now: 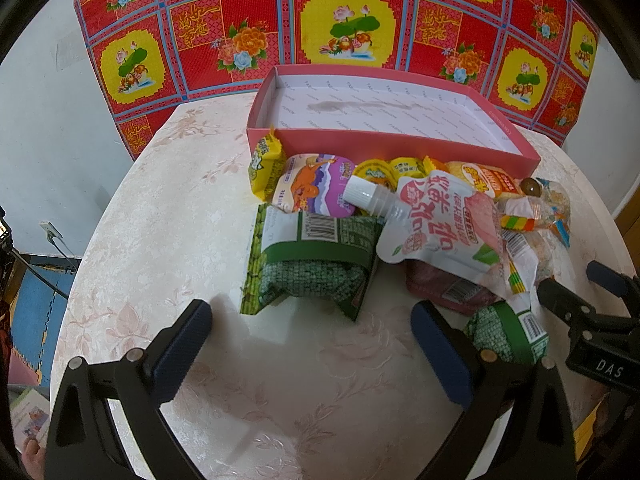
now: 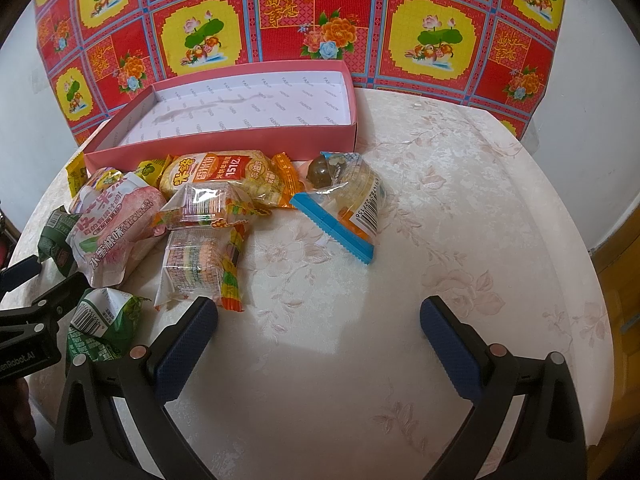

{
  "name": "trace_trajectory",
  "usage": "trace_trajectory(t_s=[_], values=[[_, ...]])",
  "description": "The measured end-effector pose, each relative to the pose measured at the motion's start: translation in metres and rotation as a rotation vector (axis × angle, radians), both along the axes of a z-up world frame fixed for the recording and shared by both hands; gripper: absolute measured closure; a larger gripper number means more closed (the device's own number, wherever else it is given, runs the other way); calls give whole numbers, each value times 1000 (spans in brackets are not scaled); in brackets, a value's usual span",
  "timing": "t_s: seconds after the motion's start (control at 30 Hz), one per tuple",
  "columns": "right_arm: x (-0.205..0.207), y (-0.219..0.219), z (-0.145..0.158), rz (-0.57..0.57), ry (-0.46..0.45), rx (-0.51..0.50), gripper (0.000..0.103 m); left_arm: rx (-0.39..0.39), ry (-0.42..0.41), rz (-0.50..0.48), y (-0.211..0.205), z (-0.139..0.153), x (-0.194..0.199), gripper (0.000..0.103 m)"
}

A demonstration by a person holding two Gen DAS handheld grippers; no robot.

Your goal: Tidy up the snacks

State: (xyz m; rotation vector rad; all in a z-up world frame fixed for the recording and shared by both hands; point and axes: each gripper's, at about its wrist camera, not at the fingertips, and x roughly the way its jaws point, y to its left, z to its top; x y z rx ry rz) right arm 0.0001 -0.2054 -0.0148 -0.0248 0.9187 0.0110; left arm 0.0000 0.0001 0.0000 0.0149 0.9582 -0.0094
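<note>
A shallow pink box [image 1: 384, 144] [image 2: 224, 144] with a white inside stands at the back of the round table, nothing in it. Snack packs lie heaped in front of it: a green packet [image 1: 316, 264], a pink spout pouch [image 1: 436, 224] [image 2: 116, 224], a yellow rice-cracker bag [image 2: 216, 176], clear wafer packs [image 2: 200, 256] and a blue-edged jelly pack [image 2: 348, 208]. My left gripper [image 1: 312, 320] is open just short of the green packet. My right gripper [image 2: 320, 316] is open over bare tablecloth, right of the wafer packs. Neither holds anything.
A second green packet [image 1: 508, 336] [image 2: 104, 328] lies between the two grippers. A red and yellow patterned cloth [image 1: 320, 20] hangs behind the table. The pale floral tablecloth [image 2: 460, 240] is bare to the right of the heap. The table edge curves close on both sides.
</note>
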Motion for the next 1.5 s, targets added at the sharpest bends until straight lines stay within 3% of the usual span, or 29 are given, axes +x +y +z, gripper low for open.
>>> trace_trajectory(t_s=[0.67,0.8,1.03,1.27,1.5], values=[[0,0,0,16,-1,2,0,1,0,-1,0,0,0,2],[0,-1,2,26,0,5,1,-3,-1,-14,-1,1,-1,6],[4,-5,10,62,-4,32,12,-42,-14,-51,-5,11,-6,13],[11,-11,17,75,-29,67,14,-51,-55,-28,5,27,-4,14],[17,-14,24,89,-64,91,14,-55,-38,-17,11,25,9,19]])
